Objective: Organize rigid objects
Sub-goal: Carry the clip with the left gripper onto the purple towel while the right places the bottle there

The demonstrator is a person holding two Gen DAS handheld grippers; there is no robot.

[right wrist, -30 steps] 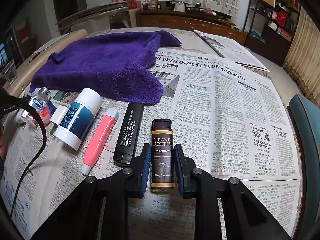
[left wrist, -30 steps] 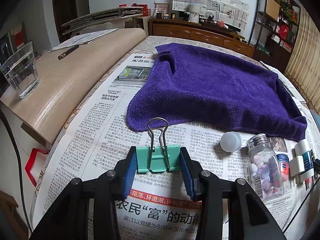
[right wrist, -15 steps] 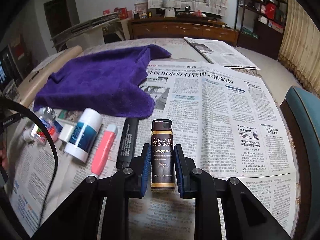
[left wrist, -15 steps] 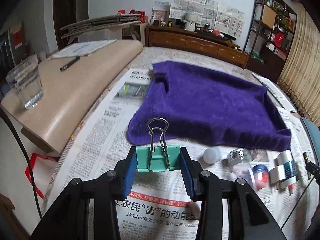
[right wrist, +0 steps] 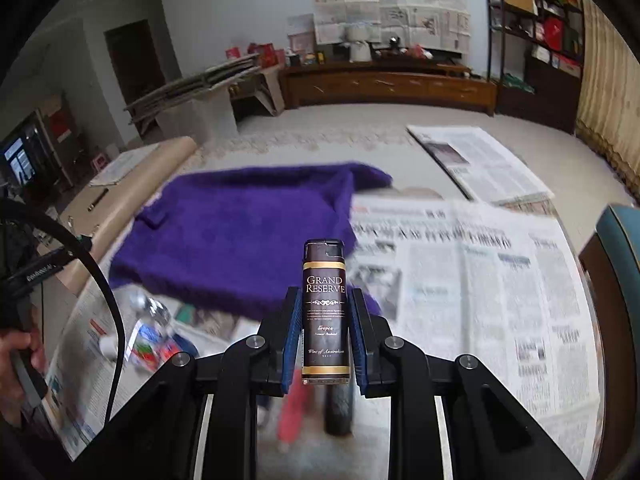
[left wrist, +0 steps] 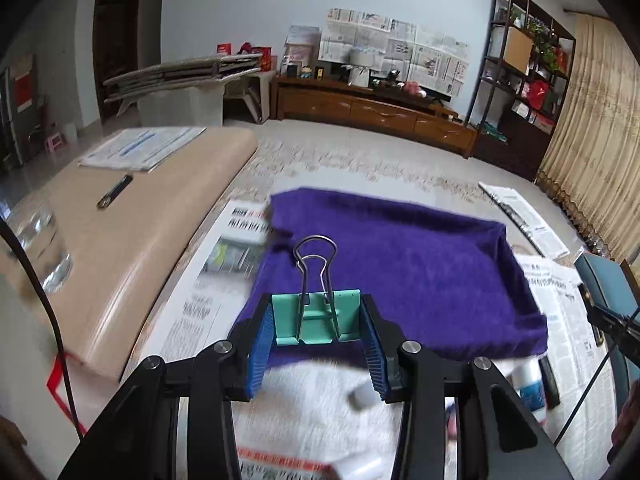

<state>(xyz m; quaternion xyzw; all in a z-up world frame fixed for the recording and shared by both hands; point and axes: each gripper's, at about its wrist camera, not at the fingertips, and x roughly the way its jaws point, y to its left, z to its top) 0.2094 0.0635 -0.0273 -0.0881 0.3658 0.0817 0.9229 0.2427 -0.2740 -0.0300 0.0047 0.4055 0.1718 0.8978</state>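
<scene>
Right claw [right wrist: 324,344] grips "Grand Reserve" lighter [right wrist: 325,312]; left claw [left wrist: 316,336] clamps green binder clip [left wrist: 316,318]

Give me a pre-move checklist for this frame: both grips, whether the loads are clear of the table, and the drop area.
1. Left gripper shut on green binder clip: ok.
2. Right gripper shut on Grand Reserve lighter: ok.
3. Lighter straight between the pads: ok.
4. Both loads clear of the newspaper: ok.
5. Purple towel free of objects: ok.
6. Intended drop spot: cannot tell.
</scene>
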